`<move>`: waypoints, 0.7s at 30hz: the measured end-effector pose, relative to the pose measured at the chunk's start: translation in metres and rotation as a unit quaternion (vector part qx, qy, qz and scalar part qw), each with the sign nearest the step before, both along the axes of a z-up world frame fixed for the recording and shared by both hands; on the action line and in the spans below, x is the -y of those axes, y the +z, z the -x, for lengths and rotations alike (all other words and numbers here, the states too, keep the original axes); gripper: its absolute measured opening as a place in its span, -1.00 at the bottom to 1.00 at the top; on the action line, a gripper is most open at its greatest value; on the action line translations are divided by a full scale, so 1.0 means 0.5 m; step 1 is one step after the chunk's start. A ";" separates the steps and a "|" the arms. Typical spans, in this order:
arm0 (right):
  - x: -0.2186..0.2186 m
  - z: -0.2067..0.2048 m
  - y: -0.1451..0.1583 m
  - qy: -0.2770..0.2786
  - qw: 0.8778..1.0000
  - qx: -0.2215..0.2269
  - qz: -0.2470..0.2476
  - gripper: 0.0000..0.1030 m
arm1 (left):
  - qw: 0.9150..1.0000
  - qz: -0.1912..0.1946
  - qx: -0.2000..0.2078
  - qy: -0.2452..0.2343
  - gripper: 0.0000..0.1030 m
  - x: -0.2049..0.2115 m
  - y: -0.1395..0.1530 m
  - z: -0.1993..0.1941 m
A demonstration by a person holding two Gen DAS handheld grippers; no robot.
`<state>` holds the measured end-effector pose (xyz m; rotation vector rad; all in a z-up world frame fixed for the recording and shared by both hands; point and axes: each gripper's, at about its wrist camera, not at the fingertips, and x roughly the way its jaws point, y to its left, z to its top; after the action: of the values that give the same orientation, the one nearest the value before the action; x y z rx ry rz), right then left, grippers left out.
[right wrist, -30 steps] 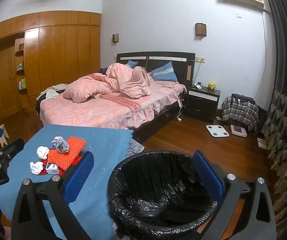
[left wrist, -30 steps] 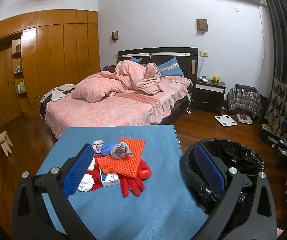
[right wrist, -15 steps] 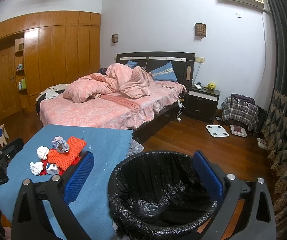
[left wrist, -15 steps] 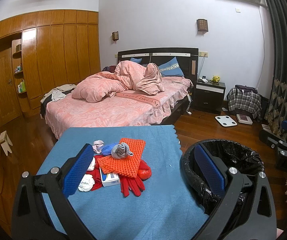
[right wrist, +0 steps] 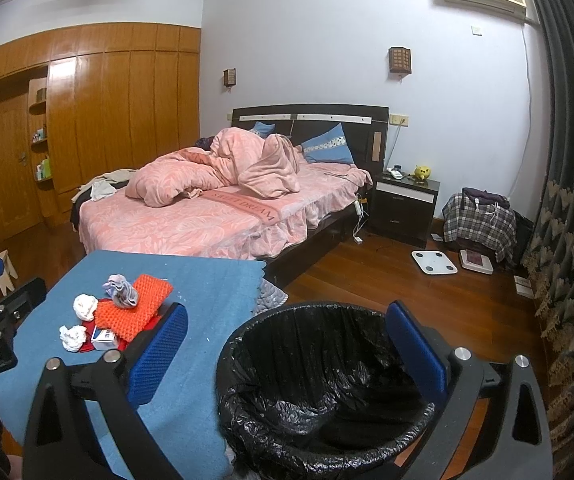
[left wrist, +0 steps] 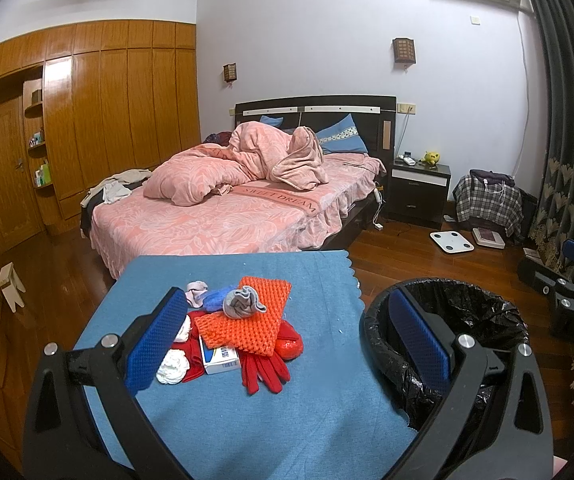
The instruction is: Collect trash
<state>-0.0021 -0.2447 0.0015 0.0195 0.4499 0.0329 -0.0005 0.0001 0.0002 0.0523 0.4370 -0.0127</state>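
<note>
I stand in a bedroom with a pink bed (left wrist: 223, 216) and wooden floor, a blue-clothed table (left wrist: 247, 412) before me. My left gripper (left wrist: 283, 344) hangs over the table, fingers spread wide, empty. Between them lies the pile: crumpled white tissues (left wrist: 172, 366), a small box (left wrist: 222, 358), an orange knit cloth (left wrist: 247, 320), red gloves (left wrist: 265, 372). My right gripper (right wrist: 287, 354), also spread and empty, hovers above the black-lined trash bin (right wrist: 319, 404), beside the table
</note>
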 end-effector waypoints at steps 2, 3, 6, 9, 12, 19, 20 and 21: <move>0.000 0.001 0.001 0.000 1.000 0.000 0.000 0.89 | 1.000 0.000 0.000 0.000 0.90 0.000 0.000 0.000; 0.000 0.001 0.001 0.000 1.000 0.000 0.000 0.89 | 1.000 0.000 0.000 0.000 0.90 0.000 0.000 0.000; 0.000 0.000 0.001 0.000 1.000 0.000 0.000 0.89 | 1.000 0.000 0.000 0.000 0.90 0.000 0.000 0.000; -0.001 -0.001 0.001 0.000 1.000 0.000 -0.001 0.89 | 1.000 0.000 0.000 0.000 0.90 0.000 0.000 0.000; -0.002 -0.001 0.001 0.000 1.000 0.000 0.000 0.89 | 1.000 0.000 0.000 0.000 0.90 0.000 0.000 0.000; -0.002 -0.002 0.000 0.000 1.000 0.000 0.000 0.89 | 1.000 0.000 0.000 0.000 0.90 0.000 0.000 0.000; -0.002 -0.002 0.000 0.000 1.000 0.001 0.000 0.89 | 1.000 0.000 0.000 0.000 0.90 0.000 0.000 0.000; -0.002 -0.002 0.000 0.000 1.000 0.000 -0.001 0.89 | 1.000 0.000 0.000 0.000 0.90 0.000 0.000 0.000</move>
<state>-0.0009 -0.2437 0.0015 0.0212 0.4490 0.0327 -0.0005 0.0001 0.0002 0.0516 0.4370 -0.0132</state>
